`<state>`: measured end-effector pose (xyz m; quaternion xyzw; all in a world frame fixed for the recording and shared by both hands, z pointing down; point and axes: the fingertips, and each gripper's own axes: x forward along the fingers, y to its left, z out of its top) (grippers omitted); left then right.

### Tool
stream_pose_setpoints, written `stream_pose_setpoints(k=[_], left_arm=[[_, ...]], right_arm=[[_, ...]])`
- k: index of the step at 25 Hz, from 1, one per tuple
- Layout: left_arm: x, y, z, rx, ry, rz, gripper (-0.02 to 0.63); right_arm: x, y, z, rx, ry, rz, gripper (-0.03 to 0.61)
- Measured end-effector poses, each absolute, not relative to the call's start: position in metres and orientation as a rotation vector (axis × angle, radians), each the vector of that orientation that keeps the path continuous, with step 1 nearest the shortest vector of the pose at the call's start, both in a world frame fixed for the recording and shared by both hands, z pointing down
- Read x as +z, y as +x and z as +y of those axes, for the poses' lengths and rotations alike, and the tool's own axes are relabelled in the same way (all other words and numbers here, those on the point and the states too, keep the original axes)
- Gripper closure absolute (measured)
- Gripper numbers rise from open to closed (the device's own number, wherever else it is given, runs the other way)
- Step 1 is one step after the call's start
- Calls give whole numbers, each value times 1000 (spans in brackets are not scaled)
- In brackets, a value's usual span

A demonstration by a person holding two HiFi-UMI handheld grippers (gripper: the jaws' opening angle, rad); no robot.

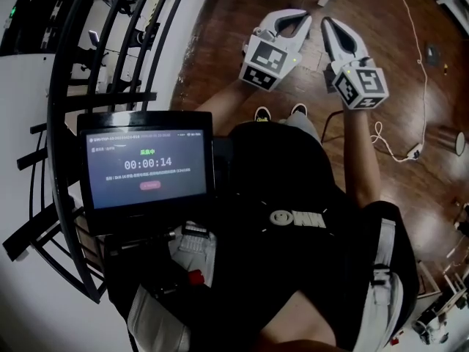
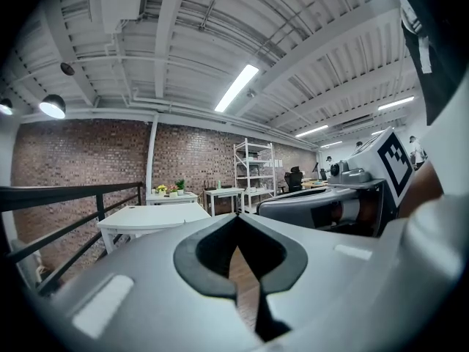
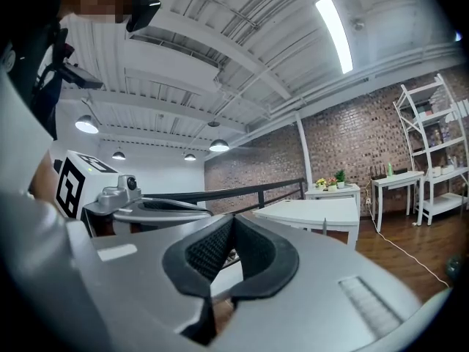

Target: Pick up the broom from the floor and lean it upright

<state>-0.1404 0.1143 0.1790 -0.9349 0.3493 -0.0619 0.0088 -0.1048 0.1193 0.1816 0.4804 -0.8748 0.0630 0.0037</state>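
Observation:
No broom shows in any view. In the head view my left gripper [image 1: 305, 15] and right gripper [image 1: 325, 23] are held side by side above the dark wooden floor [image 1: 220, 50], just past the person's shoes [image 1: 281, 111]. Both point roughly level. In the left gripper view the left gripper's [image 2: 236, 220] dark pads meet with nothing between them, and the right gripper [image 2: 333, 200] shows close at the right. In the right gripper view the right gripper [image 3: 232, 220] is likewise shut and empty, with the left gripper [image 3: 139, 205] beside it.
A black curved railing [image 1: 69, 86] runs along the left. A tablet [image 1: 146, 169] with a timer hangs at the person's chest. A white cable [image 1: 412, 57] and a power strip [image 1: 415, 151] lie on the floor at right. Ahead stand white tables [image 2: 150, 218] and a shelf rack [image 2: 253, 171] by a brick wall.

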Motion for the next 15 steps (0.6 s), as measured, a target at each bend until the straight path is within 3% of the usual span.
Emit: stream_pose_setpoints(k=[15], left_arm=[[175, -131, 119, -178, -2937, 1060, 601]], right_arm=[[178, -105, 123, 195, 1484, -2734, 577]])
